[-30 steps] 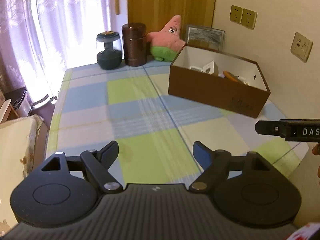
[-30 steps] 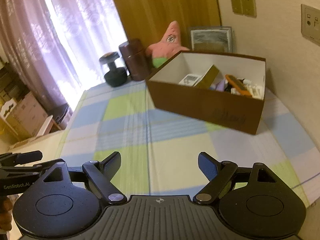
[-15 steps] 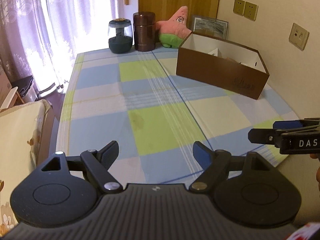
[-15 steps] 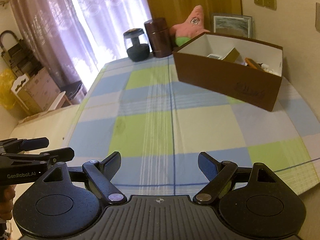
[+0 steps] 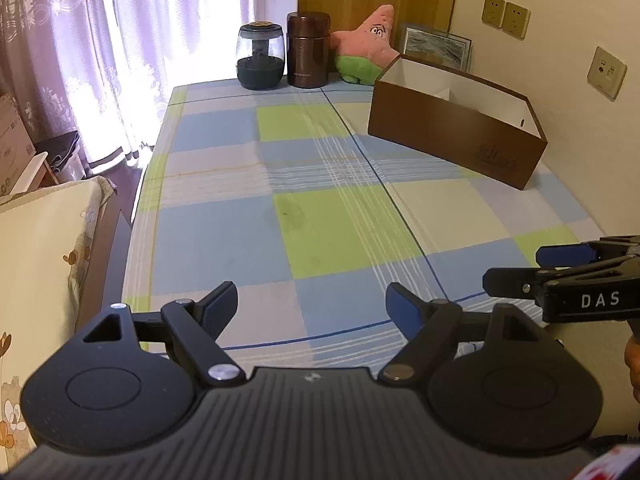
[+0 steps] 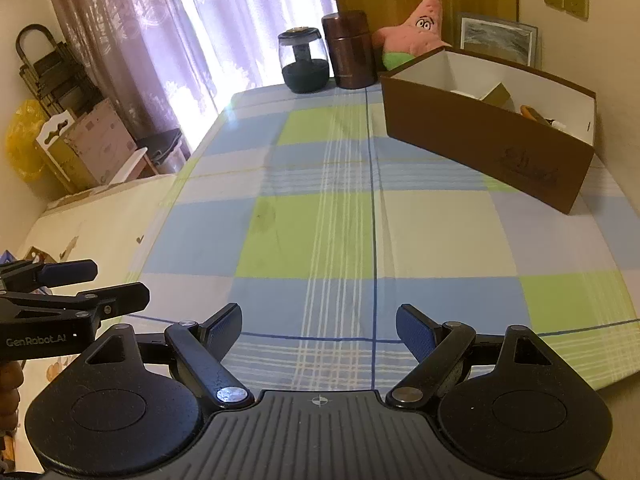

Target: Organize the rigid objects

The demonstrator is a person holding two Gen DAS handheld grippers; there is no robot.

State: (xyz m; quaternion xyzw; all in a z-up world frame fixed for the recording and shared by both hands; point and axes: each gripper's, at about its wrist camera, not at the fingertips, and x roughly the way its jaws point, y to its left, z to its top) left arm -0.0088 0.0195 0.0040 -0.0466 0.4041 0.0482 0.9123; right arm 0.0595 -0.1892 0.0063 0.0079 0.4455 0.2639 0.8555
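Note:
A brown cardboard box (image 5: pixel 456 136) with a white inside stands at the far right of the checked table (image 5: pixel 280 216); it also shows in the right wrist view (image 6: pixel 488 140). Several small objects (image 6: pixel 496 94) lie in it, mostly hidden by its wall. My left gripper (image 5: pixel 310 300) is open and empty over the table's near edge. My right gripper (image 6: pixel 318 322) is open and empty beside it. Each gripper shows at the edge of the other's view: the right one (image 5: pixel 516 268) and the left one (image 6: pixel 116 284).
At the far end stand a dark glass jar (image 5: pixel 261 58), a brown canister (image 5: pixel 309 51), a pink star plush (image 5: pixel 366 46) and a framed picture (image 5: pixel 436 46). The wall with sockets (image 5: pixel 606 73) runs along the right. A cream cushion (image 5: pixel 36 272) and boxes (image 6: pixel 80 148) lie left of the table.
Both grippers have pulled back from the box toward the table's near edge. More of the table now shows. Both stay open and empty.

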